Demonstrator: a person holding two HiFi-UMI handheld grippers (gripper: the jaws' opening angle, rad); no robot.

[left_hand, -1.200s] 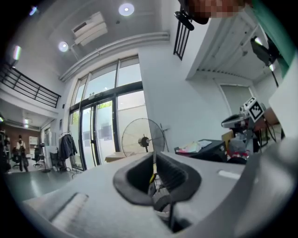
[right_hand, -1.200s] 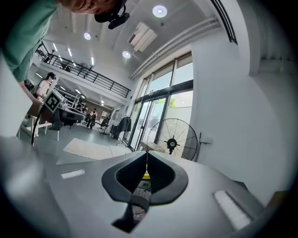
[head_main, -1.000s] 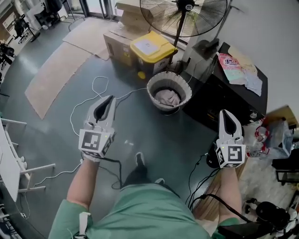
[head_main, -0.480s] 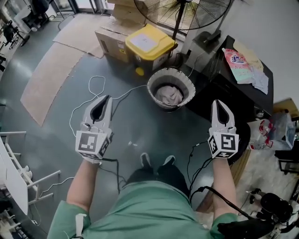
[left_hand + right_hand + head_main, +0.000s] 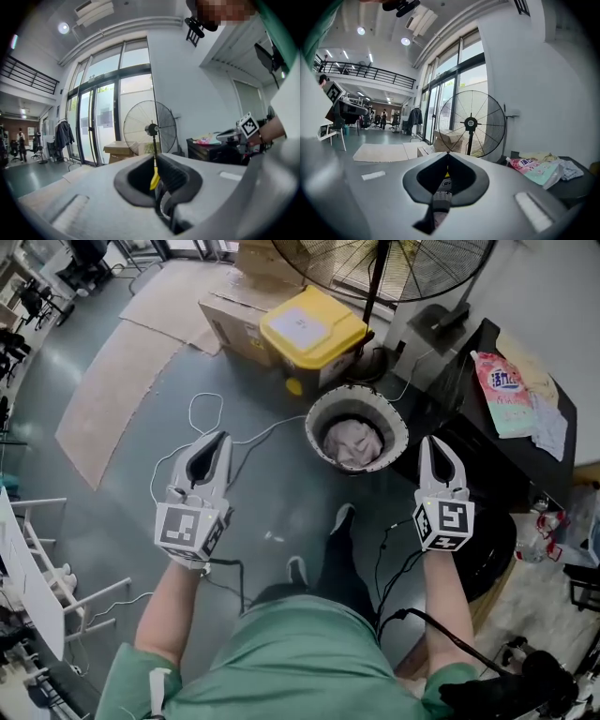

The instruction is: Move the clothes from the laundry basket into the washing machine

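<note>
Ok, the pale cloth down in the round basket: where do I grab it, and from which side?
Pinch the crumpled fold at the middle of the pale cloth, coming straight down through the open mouth of the basket: its walls ring the cloth, so no side approach works. The right gripper looks nearer; its jaws are shut, so open them first.

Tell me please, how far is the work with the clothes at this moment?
Done: nothing that shows. A pale heap of clothes lies in the laundry basket on the floor.
In hand: nothing. The left gripper and the right gripper are both shut and empty, on either side of the basket, touching neither it nor the clothes.
Left: the whole job of picking up the clothes and loading the washing machine, which I cannot clearly identify here.
</note>
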